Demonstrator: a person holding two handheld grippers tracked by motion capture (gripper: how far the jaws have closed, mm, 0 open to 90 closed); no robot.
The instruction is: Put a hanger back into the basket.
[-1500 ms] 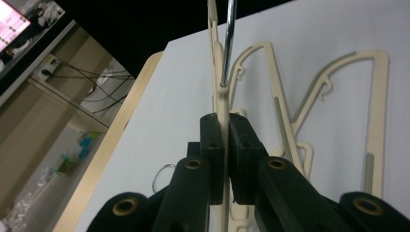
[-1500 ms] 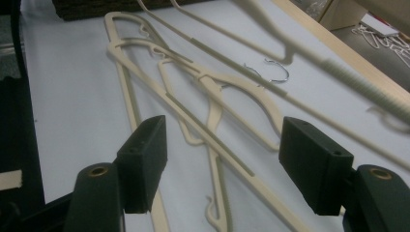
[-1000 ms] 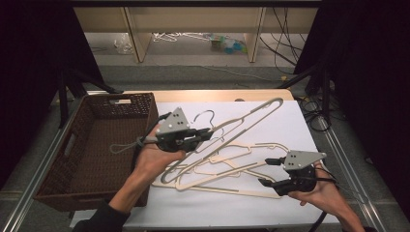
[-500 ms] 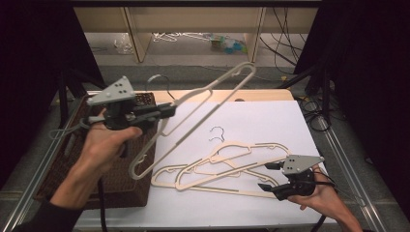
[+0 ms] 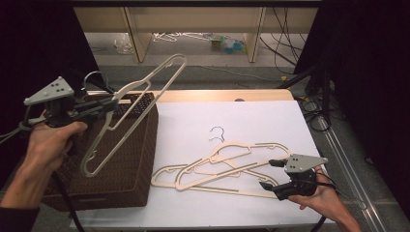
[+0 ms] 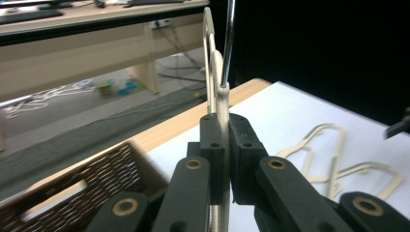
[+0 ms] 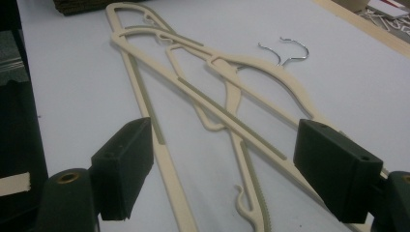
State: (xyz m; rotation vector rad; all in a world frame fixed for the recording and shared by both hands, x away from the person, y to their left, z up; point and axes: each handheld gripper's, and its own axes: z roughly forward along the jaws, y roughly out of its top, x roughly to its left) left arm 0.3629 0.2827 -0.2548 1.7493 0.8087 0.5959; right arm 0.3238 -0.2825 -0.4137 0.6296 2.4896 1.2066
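High view: cream hanger (image 5: 126, 113) held up in the air over the brown wicker basket (image 5: 140, 159), tilted, its hook end near the left gripper (image 5: 109, 107) and its far end pointing up and away. Left gripper's jaws are pressed tight on the hanger's neck, just below the metal hook; the person's left hand (image 5: 46, 140) grips the tool at the table's left side. Left gripper view confirms it: both black jaws clamp a cream bar (image 6: 221, 145) with the steel hook rod (image 6: 228, 38) rising straight up from it, basket rim (image 6: 72, 193) below left.

Two more cream hangers (image 5: 227, 166) lie flat and overlapping on the white table sheet (image 5: 256, 121), their wire hooks (image 5: 217, 133) pointing toward the far edge. Basket sits at the sheet's left edge, just beside the hangers' left ends.

Right gripper (image 5: 270, 174) is low at the near right, held by the right hand (image 5: 324, 195), next to the right ends of the flat hangers. Its jaws are spread wide and have just been opening; in the right gripper view the flat hangers (image 7: 217, 111) lie on the sheet between and beyond the two pads, neither pad pressing on them. Wire hooks (image 7: 285, 50) visible at upper right there.

Wooden table edge (image 5: 217, 95) runs behind the sheet; floor with cables beyond.
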